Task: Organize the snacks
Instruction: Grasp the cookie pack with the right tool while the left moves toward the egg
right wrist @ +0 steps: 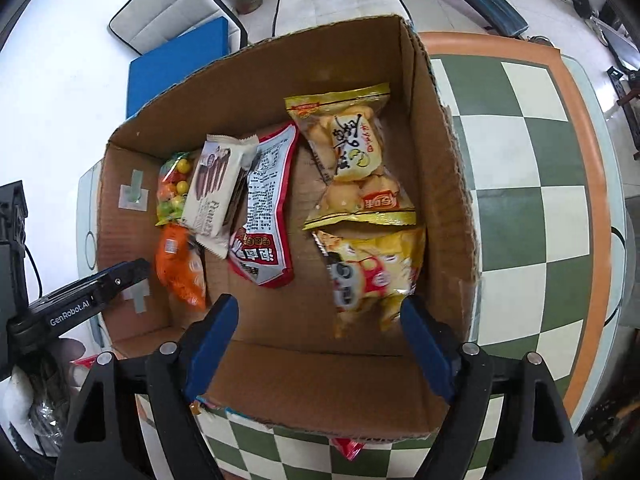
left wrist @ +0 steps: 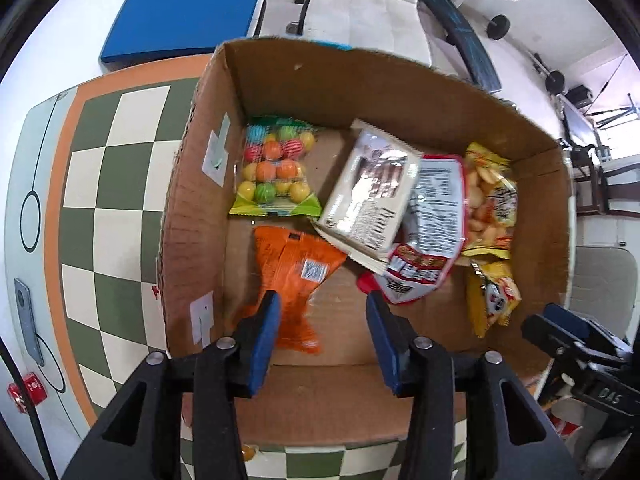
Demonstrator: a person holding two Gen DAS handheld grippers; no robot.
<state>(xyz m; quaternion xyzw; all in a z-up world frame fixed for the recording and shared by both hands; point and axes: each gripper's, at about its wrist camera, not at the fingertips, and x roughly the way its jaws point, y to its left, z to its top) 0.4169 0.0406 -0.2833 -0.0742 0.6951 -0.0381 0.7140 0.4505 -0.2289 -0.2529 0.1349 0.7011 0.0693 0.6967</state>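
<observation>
Both jaws hang over the cardboard box [left wrist: 280, 80] on the checkered counter [left wrist: 112, 184], pointing down into it.

The left gripper [left wrist: 322, 320] has its jaws apart. The orange snack bag [left wrist: 294, 276] lies just ahead of them, its near end by the left-side finger [left wrist: 264, 332], not pinched. Its long way runs straight away from the jaws.

The right gripper [right wrist: 316, 328] has its jaws wide apart. The yellow snack bag [right wrist: 372, 276] lies just ahead, close to the right-side finger [right wrist: 426, 344], not pinched. It also runs long away from the jaws, toward the yellow bread bag [right wrist: 356, 160] touching its far end.
</observation>
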